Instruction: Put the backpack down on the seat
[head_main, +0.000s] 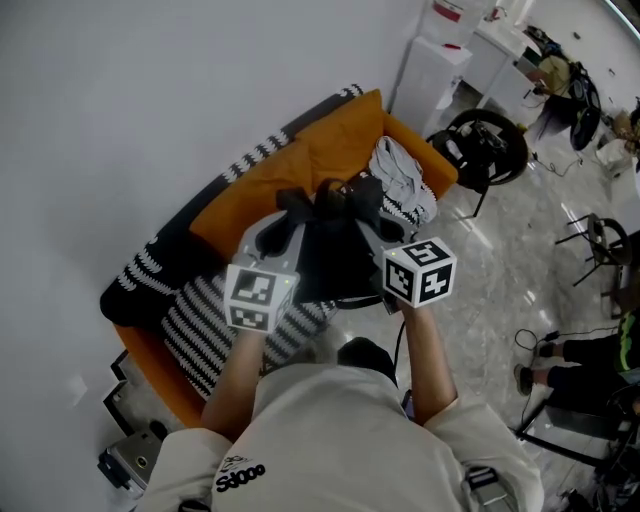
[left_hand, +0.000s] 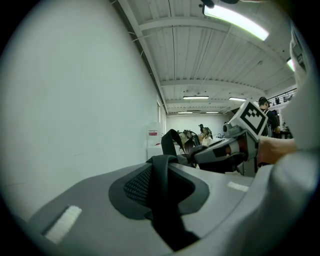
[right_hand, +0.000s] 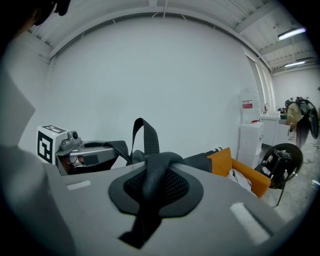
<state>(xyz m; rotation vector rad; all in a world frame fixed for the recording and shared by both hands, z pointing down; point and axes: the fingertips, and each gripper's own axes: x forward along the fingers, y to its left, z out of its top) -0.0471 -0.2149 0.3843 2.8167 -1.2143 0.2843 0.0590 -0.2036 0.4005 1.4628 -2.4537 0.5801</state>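
Observation:
A black backpack (head_main: 335, 245) hangs between both grippers above the orange sofa seat (head_main: 330, 150). My left gripper (head_main: 285, 225) is shut on one black shoulder strap (left_hand: 162, 192), which runs down through its jaws. My right gripper (head_main: 372, 222) is shut on the other padded strap (right_hand: 152, 185). In the right gripper view the backpack's top loop (right_hand: 144, 134) stands up behind the jaws, with the left gripper (right_hand: 97, 152) beyond it. The left gripper view shows the right gripper (left_hand: 220, 152) and its marker cube (left_hand: 250, 117) across the bag.
A black-and-white striped cushion (head_main: 215, 325) and a grey-white cloth (head_main: 400, 175) lie on the sofa. A black stool (head_main: 487, 145) and white cabinet (head_main: 430, 70) stand at the right. A white wall (head_main: 150, 100) runs behind the sofa. Another person sits on the floor at the right edge (head_main: 590, 355).

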